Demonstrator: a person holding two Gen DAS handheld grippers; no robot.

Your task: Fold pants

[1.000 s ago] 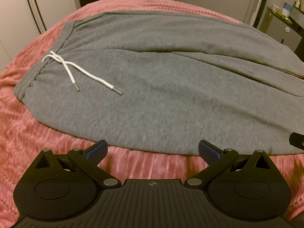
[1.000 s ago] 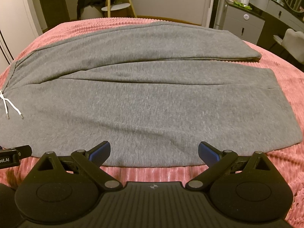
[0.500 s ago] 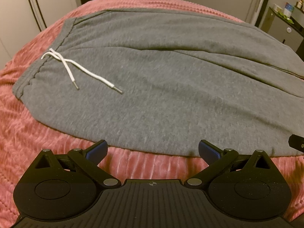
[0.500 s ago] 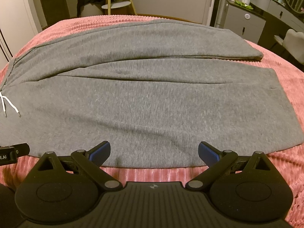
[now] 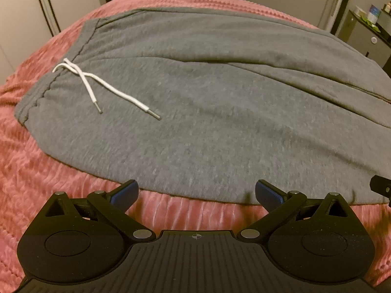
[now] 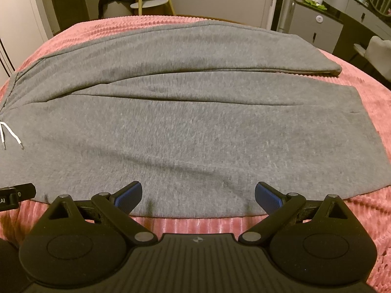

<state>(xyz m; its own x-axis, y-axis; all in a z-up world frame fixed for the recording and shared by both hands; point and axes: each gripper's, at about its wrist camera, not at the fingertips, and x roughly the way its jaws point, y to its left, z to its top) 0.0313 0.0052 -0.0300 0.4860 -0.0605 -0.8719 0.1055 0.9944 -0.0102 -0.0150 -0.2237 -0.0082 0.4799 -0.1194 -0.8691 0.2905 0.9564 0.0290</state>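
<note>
Grey sweatpants (image 5: 220,102) lie flat on a pink bedspread (image 5: 36,183), waistband to the left, both legs running right. A white drawstring (image 5: 97,85) lies on the waist area. My left gripper (image 5: 195,193) is open and empty, just above the pants' near edge by the hip. In the right wrist view the pants (image 6: 195,127) show both legs, the far one (image 6: 220,48) overlapping the near one. My right gripper (image 6: 198,194) is open and empty, its fingertips over the near leg's front edge. The drawstring (image 6: 11,136) shows at far left.
The pink bedspread (image 6: 366,219) surrounds the pants. A grey dresser (image 6: 317,29) with bottles stands at the back right, a white chair (image 6: 378,51) beside it. A wooden stand (image 6: 149,2) with dark clothes is behind the bed. White wardrobe doors (image 5: 24,12) are at left.
Both grippers have moved slightly forward toward the pants' near edge; the right fingertips now overlap the fabric edge. Both stay open. The pants have not moved.
</note>
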